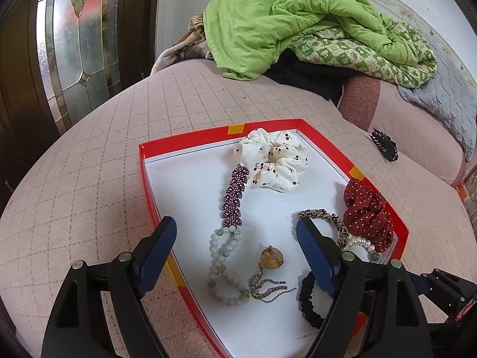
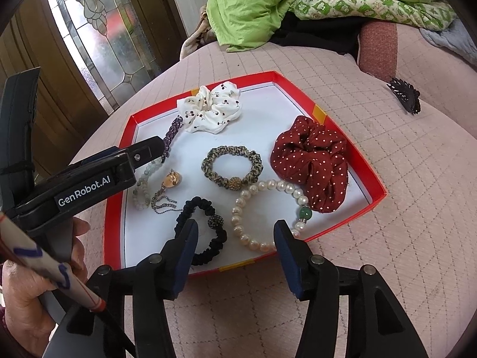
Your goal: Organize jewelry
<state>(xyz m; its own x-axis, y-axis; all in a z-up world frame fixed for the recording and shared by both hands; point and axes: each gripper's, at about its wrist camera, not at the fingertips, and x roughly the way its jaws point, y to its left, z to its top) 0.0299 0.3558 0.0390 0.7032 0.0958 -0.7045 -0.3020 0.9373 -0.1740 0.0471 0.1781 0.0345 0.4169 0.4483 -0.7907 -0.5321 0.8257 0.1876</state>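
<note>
We hover both grippers, left (image 1: 235,238) and right (image 2: 235,232), jaws wide, empty, over red tray (image 2: 342,223). Most jewelry already inside. Black hair clip (image 2: 404,95) lies far right on bedspread (image 2: 387,238); likely next: reach, pinch, bring to tray.

Pink quilted bed cover (image 2: 372,268), red-rimmed box tray (image 2: 351,155) resting on it, black hair claw (image 2: 404,95) nearby, rumpled green blanket (image 1: 283,21) behind

Both wrist views close above, sharing red tray (image 1: 190,137)
</note>
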